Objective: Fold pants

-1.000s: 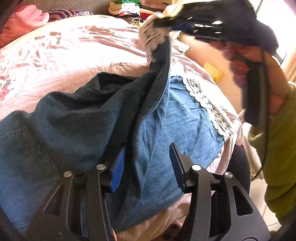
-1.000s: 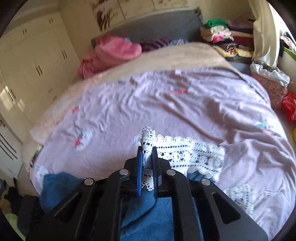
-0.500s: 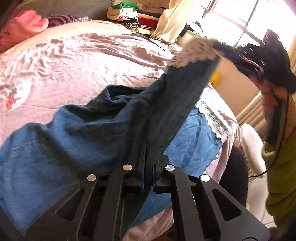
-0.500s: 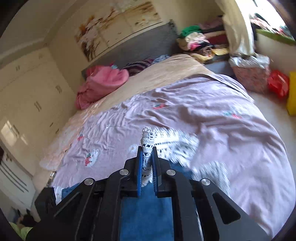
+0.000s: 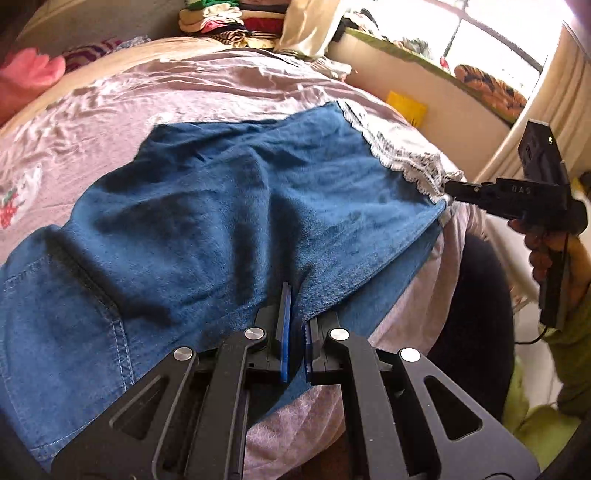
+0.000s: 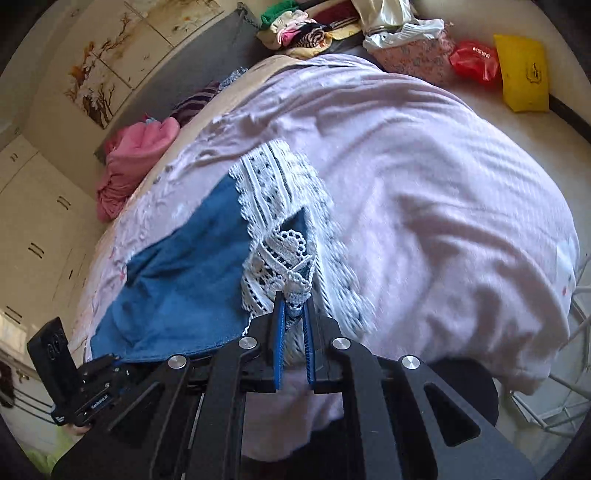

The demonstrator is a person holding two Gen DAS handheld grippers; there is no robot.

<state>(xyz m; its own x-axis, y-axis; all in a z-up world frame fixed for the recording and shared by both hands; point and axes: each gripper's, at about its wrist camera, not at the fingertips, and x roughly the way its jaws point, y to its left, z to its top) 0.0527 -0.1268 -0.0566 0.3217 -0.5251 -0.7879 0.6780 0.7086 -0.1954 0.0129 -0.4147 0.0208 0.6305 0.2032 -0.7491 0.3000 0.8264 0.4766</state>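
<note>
Bed: pink quilted cover (image 5: pixel 229 88) fills both views, creased; its near edge drops out of sight behind the gripper bodies.
Pants: blue denim pants (image 5: pixel 221 206) lie spread across the centre of the left wrist view, one leg over the other; the waist end is cut off at the lower left of the frame.
Lace hem: white lace trim (image 6: pixel 273 206) sits mid-frame in the right wrist view, partly smeared by blur on its right side.
Left gripper: left gripper (image 5: pixel 296 325), bottom centre, fingers pressed together on a raised denim fold at the near edge of the pants.
Right gripper: right gripper (image 6: pixel 293 314), bottom centre, fingers clamped on the lace corner; the cloth between the pads is only partly visible.
Hand: a hand (image 5: pixel 550 251) at the right edge of the left wrist view grips the right tool's handle, mostly hidden by it.
Background: pink bundle (image 6: pixel 136 162) at upper left, stacked clothes (image 6: pixel 295 26) along the top, yellow bag (image 6: pixel 524 74) at upper right; the window area is overexposed, possibly hiding detail.
</note>
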